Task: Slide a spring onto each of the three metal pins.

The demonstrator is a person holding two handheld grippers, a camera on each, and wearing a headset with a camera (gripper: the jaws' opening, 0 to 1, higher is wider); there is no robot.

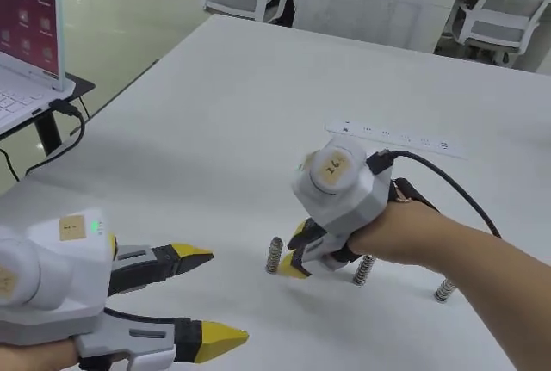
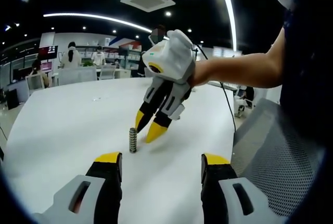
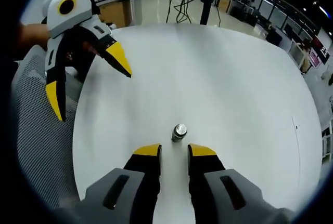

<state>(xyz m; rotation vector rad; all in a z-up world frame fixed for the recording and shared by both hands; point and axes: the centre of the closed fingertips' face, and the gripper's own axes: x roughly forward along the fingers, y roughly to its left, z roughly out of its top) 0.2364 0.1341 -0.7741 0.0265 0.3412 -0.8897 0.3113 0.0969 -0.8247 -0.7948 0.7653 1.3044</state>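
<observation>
metal springs (image 1: 274, 255) number three in head view; left tongs (image 1: 228, 295) gape, right tongs (image 3: 174, 150) barely parted

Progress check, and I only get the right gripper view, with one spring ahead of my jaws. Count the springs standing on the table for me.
Observer: The head view shows three springs upright in a row: the near-end spring, the middle spring and the far-end spring.
Operator: Say which one I'm at.
Observer: The near-end spring, the one closest to the left gripper. The right gripper hangs just beside it, jaws open.
</observation>
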